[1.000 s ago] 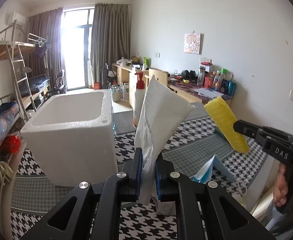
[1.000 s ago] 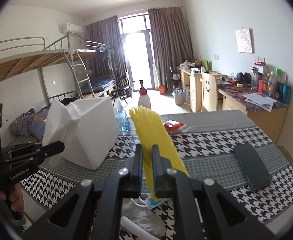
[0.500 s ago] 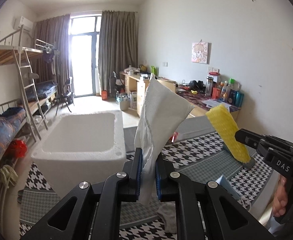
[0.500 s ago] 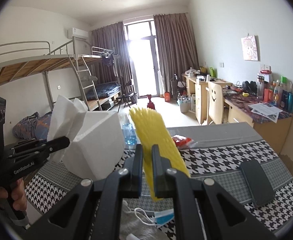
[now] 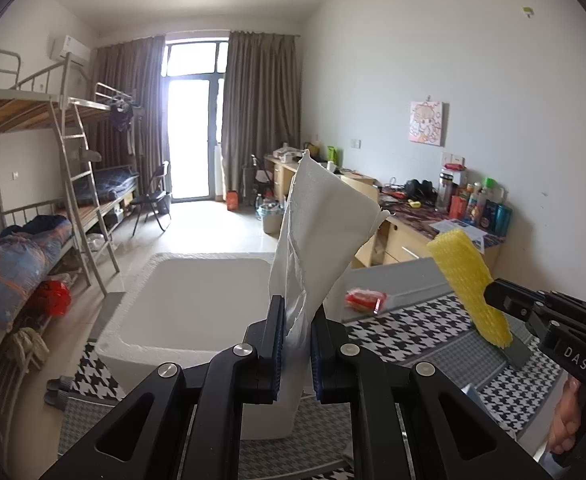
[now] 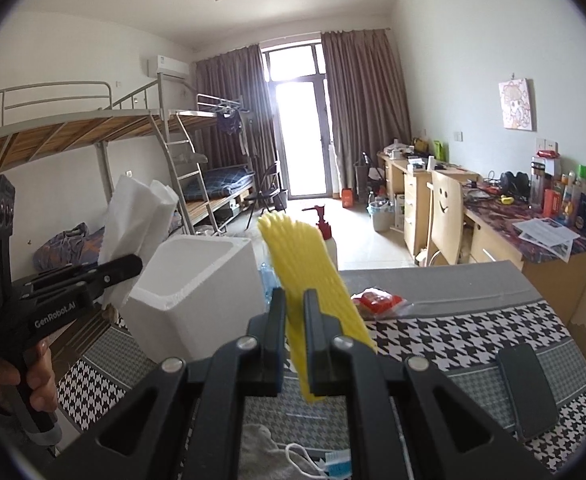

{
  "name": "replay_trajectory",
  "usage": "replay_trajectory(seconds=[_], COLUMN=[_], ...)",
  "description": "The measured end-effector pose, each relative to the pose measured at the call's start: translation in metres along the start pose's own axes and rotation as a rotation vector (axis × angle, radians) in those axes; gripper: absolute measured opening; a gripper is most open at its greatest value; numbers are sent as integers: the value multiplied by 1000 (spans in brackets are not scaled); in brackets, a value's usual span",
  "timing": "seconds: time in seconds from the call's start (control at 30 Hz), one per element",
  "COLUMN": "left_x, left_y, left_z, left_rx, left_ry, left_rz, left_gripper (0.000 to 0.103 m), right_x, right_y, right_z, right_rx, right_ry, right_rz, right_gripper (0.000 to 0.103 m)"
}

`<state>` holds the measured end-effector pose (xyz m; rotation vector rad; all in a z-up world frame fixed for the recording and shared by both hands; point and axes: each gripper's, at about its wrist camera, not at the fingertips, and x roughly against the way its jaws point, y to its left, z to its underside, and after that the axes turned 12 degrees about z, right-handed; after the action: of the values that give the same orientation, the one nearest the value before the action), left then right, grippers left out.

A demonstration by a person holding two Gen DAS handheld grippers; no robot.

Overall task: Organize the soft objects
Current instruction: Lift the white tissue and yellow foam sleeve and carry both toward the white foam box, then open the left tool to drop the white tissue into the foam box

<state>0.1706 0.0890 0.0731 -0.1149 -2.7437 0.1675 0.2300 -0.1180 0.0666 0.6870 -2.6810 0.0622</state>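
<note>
Tissue sheet (image 5: 317, 240): left tongs (image 5: 296, 344), reading "GenRobot.AI", are clamping it above foam box (image 5: 197, 300). Yellow foam net (image 6: 313, 280): right tongs (image 6: 294, 336), reading "DAS", are gripping it.

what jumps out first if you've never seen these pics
The yellow foam net, pinched upright in the right gripper at the centre of its view. Next, the white paper towel clamped in the left gripper, raised over the open white foam box on the houndstooth table.
</note>
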Motion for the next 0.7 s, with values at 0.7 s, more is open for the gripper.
replay_trajectory(seconds=[0.7], left_x=[-13], left_y=[40], left_z=[-15], left_rx=[70], left_ry=[-4], left_rz=[-129], left_gripper=[12], right_x=[-11], right_y=[40], right_z=[-25], right_rx=[75], right_ry=[-13], right_rz=[-124], right_gripper=[11])
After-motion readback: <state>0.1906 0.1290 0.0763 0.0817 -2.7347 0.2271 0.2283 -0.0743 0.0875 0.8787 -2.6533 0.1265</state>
